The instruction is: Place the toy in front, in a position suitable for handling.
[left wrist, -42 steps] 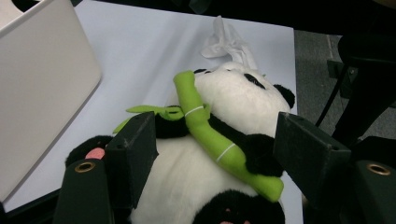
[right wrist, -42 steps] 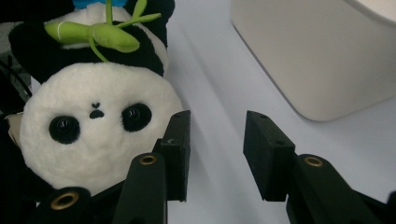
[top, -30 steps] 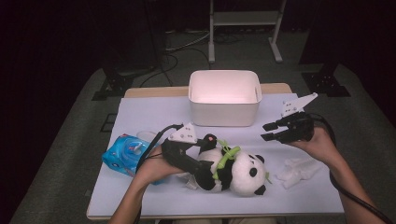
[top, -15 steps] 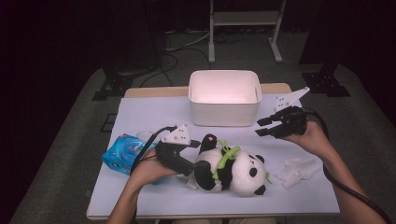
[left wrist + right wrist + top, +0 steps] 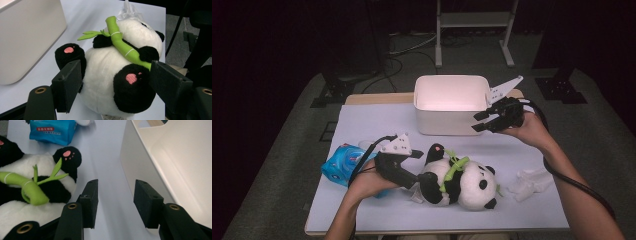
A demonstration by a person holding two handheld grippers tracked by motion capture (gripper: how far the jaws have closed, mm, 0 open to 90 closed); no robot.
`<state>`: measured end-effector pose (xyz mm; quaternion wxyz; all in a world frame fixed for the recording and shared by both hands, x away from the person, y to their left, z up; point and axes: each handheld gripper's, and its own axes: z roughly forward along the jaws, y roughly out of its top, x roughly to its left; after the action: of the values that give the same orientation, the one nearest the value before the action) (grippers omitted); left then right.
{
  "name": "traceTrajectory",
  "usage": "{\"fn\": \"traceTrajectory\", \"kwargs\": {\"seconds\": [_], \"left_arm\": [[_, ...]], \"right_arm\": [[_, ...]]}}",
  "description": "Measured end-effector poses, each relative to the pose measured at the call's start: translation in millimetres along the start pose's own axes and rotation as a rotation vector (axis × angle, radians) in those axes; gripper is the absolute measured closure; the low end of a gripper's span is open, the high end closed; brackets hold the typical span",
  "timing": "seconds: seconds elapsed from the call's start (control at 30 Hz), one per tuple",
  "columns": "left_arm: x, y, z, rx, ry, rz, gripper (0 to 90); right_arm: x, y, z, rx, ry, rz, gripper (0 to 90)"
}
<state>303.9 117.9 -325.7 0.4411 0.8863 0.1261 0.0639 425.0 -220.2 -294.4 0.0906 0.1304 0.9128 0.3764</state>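
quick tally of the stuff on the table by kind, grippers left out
plush panda: 1
white bin: 1
blue tissue pack: 1
white crumpled thing at the right edge, too unclear to name: 1
total: 4

1. Overhead light falls on the table [image 5: 377, 125]; the surroundings stay nearly black.
2. The white bin [image 5: 451, 95] glows, slightly overexposed inside.
3. The high view is soft and grainy; both gripper views look sharper.

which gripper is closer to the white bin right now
Right. The right gripper hangs beside the white bin's front right corner, jaws empty; the left gripper is farther off, at the panda.
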Motion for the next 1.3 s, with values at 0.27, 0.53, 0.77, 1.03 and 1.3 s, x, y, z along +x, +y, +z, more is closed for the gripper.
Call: {"fn": "traceTrajectory", "kwargs": {"seconds": [0.27, 0.53, 0.77, 1.03, 1.3], "left_arm": [[-0.6, -2.7, -0.4, -0.005, 0.000, -0.010, 24.2], [-1.6, -2.8, -4.0, -0.007, 0.011, -0.006, 24.1], [-2.1, -2.9, -5.8, -0.009, 0.015, -0.008, 23.3], [-0.3, -4.9, -8.4, -0.006, 0.020, -0.012, 22.9], [1.0, -6.8, -11.5, -0.012, 0.026, -0.015, 22.7]], "right_arm": [[-10.2, 14.8, 10.5, 0.006, 0.012, -0.010, 53.4], [-15.9, 20.7, 16.6, 0.016, 0.017, -0.017, 53.5], [-29.1, 30.9, 31.4, 0.033, 0.034, -0.033, 54.1], [-42.0, 37.6, 43.8, 0.039, 0.031, -0.027, 54.9], [-50.9, 39.7, 56.2, 0.067, 0.033, -0.032, 56.1]]}}
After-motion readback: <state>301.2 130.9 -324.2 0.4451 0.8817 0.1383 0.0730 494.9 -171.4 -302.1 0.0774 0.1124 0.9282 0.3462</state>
